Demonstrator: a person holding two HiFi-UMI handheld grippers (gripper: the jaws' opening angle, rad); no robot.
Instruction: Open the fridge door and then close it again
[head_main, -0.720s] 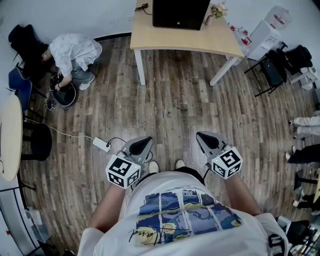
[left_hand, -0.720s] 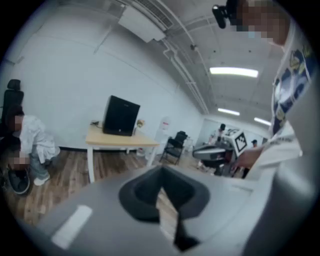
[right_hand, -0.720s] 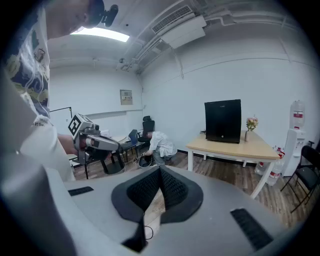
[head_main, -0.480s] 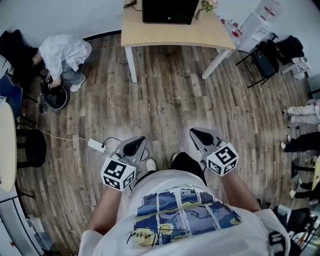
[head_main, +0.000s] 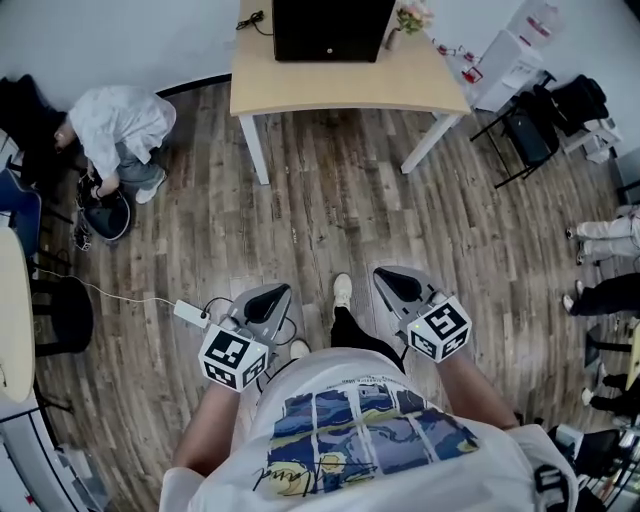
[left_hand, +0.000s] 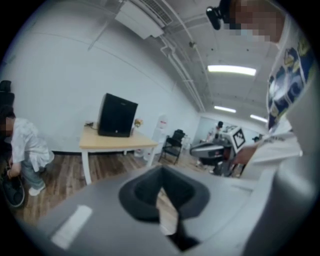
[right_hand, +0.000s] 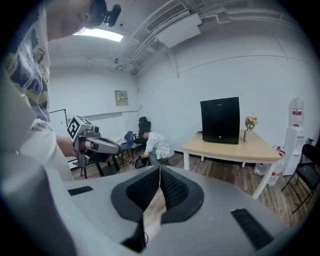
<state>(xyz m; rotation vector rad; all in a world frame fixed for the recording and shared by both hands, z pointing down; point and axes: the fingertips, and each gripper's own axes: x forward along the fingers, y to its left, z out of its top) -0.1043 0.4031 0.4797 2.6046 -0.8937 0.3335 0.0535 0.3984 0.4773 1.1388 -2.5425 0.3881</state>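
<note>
A small black fridge (head_main: 330, 28) stands on the light wooden table (head_main: 345, 88) by the far wall, door closed; it also shows as the black box (left_hand: 116, 116) in the left gripper view and the black box (right_hand: 220, 120) in the right gripper view. My left gripper (head_main: 268, 297) and right gripper (head_main: 393, 280) are held low in front of my body, over the wooden floor, well short of the table. Both are shut with nothing between the jaws, as the left gripper (left_hand: 160, 186) and right gripper (right_hand: 159, 176) show in their own views.
A person (head_main: 118, 125) crouches by the wall at left beside dark bags. A white power strip (head_main: 191, 312) with its cable lies on the floor near my left gripper. Black folding chairs (head_main: 535, 130) stand at right, a round table (head_main: 12, 300) at far left.
I have stepped toward the table: it and the fridge sit lower and larger in the head view, and one foot is now forward between the grippers. Both grippers stay shut.
</note>
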